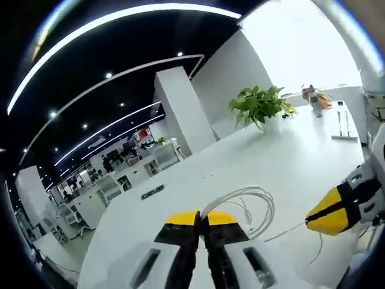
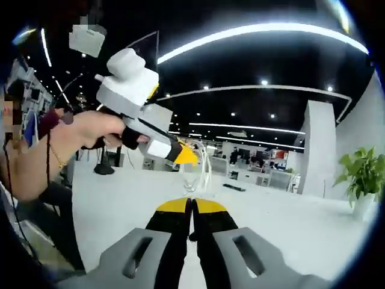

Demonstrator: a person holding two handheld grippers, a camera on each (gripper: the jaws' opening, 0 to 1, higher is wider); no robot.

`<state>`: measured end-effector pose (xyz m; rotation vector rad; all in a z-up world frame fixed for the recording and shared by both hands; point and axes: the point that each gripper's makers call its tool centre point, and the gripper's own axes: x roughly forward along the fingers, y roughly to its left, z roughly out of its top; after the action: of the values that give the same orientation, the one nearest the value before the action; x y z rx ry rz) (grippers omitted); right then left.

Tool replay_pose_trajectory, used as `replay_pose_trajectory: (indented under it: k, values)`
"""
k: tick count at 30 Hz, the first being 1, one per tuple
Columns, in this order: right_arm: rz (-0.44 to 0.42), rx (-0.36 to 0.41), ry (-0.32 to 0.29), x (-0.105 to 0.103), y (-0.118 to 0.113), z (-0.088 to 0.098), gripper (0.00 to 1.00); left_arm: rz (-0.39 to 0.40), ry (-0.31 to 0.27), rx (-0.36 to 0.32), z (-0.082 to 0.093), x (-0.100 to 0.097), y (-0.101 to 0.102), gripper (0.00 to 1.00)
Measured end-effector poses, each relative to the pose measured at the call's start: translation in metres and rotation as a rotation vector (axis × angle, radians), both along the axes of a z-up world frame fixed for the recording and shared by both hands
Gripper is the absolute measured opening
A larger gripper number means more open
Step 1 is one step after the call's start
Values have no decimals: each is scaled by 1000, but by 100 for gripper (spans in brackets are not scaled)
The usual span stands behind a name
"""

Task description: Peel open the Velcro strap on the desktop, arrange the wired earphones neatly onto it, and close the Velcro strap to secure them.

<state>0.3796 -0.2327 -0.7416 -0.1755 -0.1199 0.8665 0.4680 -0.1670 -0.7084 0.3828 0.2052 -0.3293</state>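
— Where are the earphones (image 1: pixel 252 208)?
— Coiled white cable hanging from the left gripper (image 1: pixel 201 221), jaws clamped on it, above the white table (image 1: pixel 289 162).
— The right gripper (image 2: pixel 191 208)?
— Jaws together, apparently pinching the cable.

Long white counter (image 1: pixel 283 174), potted plant (image 1: pixel 260 107) at its far end toward one o'clock, small stand (image 1: pixel 344 123) at two o'clock, dark inset panel (image 1: pixel 152 192) at ten o'clock.

potted plant (image 1: pixel 261 106) far off, desktop (image 1: pixel 252 162) open
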Motion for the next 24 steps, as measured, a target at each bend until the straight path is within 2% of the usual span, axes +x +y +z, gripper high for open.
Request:
replay_pose_trajectory:
  k: [1, 4, 6, 7, 10, 11, 16, 20, 24]
  values:
    - [29, 11, 24, -4, 2, 0, 5, -3, 3, -1, 0, -1, 0, 7]
    - [194, 83, 209, -25, 17, -8, 4, -35, -5, -34, 6, -6, -6, 7]
    - [336, 116, 315, -42, 32, -17, 4, -29, -43, -21, 16, -9, -8, 6]
    - [353, 125, 337, -43, 35, -20, 4, -30, -50, -17, 19, -10, -9, 6]
    - [342, 115, 335, -40, 43, -32, 4, -63, -69, -21, 31, -17, -17, 6]
    - [315, 96, 298, -37, 42, -34, 4, -67, -73, -21, 34, -19, -19, 6]
    - [269, 69, 248, -32, 35, -34, 5, -63, -90, -2, 41, -19, -17, 6]
    - [179, 57, 248, -7, 22, -38, 5, -63, -95, 1, 43, -19, -17, 6]
    - [42, 27, 176, 27, 7, -37, 5, -64, -96, 8, 43, -20, -16, 6]
